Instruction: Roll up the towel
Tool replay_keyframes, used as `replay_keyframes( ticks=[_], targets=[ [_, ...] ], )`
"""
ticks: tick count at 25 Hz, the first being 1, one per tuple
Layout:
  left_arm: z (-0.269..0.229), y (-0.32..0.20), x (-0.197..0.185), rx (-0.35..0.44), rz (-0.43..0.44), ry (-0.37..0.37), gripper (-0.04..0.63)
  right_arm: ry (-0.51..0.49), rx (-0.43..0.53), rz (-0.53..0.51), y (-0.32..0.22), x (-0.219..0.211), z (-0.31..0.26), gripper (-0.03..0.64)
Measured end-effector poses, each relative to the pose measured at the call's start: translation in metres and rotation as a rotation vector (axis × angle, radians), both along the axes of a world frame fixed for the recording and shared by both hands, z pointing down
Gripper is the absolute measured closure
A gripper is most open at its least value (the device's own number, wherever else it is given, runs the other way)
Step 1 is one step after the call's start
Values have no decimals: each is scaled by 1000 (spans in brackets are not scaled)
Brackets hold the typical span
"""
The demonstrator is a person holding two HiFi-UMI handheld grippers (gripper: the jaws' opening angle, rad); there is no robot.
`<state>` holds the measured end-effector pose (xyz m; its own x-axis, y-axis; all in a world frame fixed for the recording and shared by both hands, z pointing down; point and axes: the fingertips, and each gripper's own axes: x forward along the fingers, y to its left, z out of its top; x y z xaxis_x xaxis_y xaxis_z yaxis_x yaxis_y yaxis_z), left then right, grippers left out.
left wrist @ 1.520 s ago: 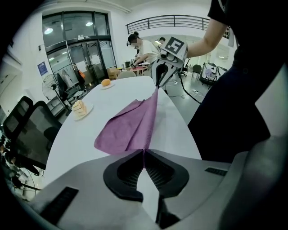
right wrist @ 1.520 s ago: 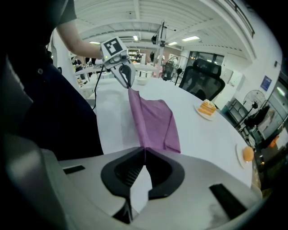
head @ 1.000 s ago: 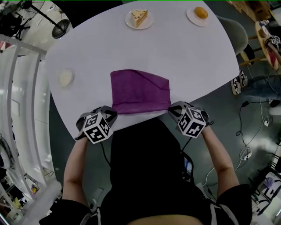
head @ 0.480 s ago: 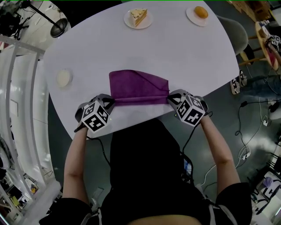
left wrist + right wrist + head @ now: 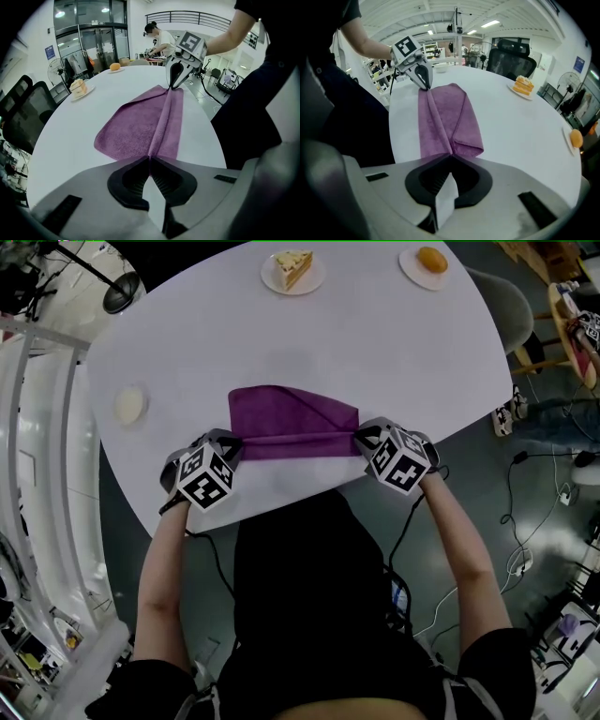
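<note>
Left gripper (image 5: 232, 442): jaws pressed together, pinching the near left corner of the towel (image 5: 291, 413). Right gripper (image 5: 362, 437): same, clamped on the near right corner. Both point steeply down at the table (image 5: 375, 352).

Towel lies at the near middle of the table, just ahead of me. The pinched edge is stretched taut between my two grippers as a raised ridge, with cloth falling away on both sides of it.

Progress, my reading: early. The near edge looks lifted and brought over the flat part, so at most a first turn is begun. No tight roll has formed. Most of the cloth beyond the ridge is flat and unrolled. Left to do: set the first turn down snug, then keep turning it over to the far edge.

Materials: towel purple, soft, short nap, thin hem, drapes limp. The flat part is uneven, its far left corner rounded. Table white, smooth, matt, oval. Jaw pads black and ribbed, gripper bodies grey plastic.
</note>
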<state>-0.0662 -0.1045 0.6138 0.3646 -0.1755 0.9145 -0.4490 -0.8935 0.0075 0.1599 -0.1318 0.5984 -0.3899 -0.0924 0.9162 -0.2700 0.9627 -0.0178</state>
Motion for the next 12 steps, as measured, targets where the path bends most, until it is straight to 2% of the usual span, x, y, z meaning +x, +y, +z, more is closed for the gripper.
replay_keyframes(
  ticks=[4,7,10,12],
  targets=[
    [1,-4,1,-10,-36,19,572,13,-3,23,-5,1,5,582],
    [-1,-7,-2,-5,-66,42,565,-1,6,55,-11,5,4,523],
    [-4,-8,-8,-4,-96,47,496,-23,1,86,-16,10,2,522],
    [-5,-8,-15,0,-104,29,463,-26,2,106,-18,16,0,457]
  ],
)
